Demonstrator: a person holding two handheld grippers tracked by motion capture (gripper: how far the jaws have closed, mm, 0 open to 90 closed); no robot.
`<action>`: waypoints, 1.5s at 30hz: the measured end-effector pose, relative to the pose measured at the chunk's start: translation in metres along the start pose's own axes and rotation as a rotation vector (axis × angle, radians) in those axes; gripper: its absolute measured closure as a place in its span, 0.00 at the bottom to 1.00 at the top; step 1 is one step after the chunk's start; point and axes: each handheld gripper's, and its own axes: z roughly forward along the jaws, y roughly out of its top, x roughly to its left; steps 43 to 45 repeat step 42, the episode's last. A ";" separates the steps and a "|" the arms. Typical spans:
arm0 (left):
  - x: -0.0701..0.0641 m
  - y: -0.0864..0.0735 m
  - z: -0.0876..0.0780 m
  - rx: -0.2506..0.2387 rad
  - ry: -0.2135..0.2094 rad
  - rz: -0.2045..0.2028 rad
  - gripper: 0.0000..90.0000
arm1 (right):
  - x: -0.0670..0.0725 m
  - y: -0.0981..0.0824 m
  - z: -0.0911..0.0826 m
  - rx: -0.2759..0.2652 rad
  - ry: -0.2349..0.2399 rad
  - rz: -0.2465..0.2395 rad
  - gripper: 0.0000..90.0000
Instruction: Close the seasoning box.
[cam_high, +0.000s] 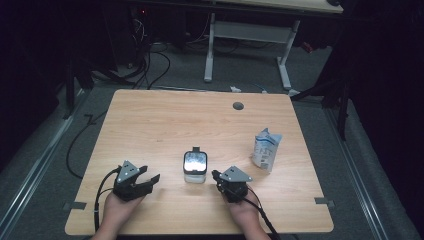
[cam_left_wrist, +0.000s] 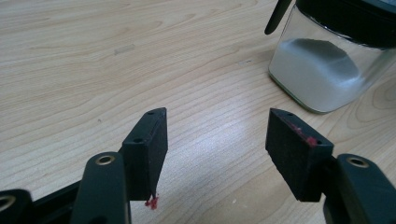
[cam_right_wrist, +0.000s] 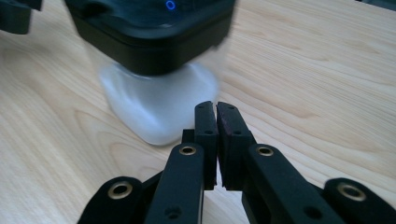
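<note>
Glass jar (cam_high: 195, 170) with a black lid is seen standing upright on the wooden table (cam_high: 165, 120), between the two grippers and touched by neither; white powder is seen filling its lower part in the left gripper view (cam_left_wrist: 322, 70). From the right gripper (cam_high: 216, 176) outward: its jaws are seen almost together, only a thin slit left between the pads and nothing held in it; the jar (cam_right_wrist: 159, 107) stands just ahead of those tips and a little to their left, blurred, its black lid above the clear wall. From the left gripper (cam_high: 152, 179) outward: its jaws are spread wide with bare table between them; red smears are seen on the pads (cam_left_wrist: 299, 140); the jar lies ahead of the tips and off to their right, near but apart, with a black clasp hanging at its lid. Each gripper is held by a hand at the near table edge. Farther out, beyond the right gripper and to its right, a small white and blue pouch (cam_high: 266, 149) is seen resting on the table, well apart from the jar; a round grey cable port (cam_high: 238, 106) is set in the table near its far edge.
</note>
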 end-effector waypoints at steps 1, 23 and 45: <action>0.000 0.000 0.000 0.002 0.000 -0.001 0.44 | -0.003 -0.001 -0.002 0.002 -0.007 0.008 0.96; 0.018 -0.003 -0.011 -0.006 0.059 -0.038 0.45 | -0.086 -0.053 -0.072 -0.021 -0.197 0.173 0.83; 0.037 -0.005 -0.020 -0.031 0.087 -0.101 0.45 | -0.094 -0.062 -0.082 -0.024 -0.213 0.198 0.78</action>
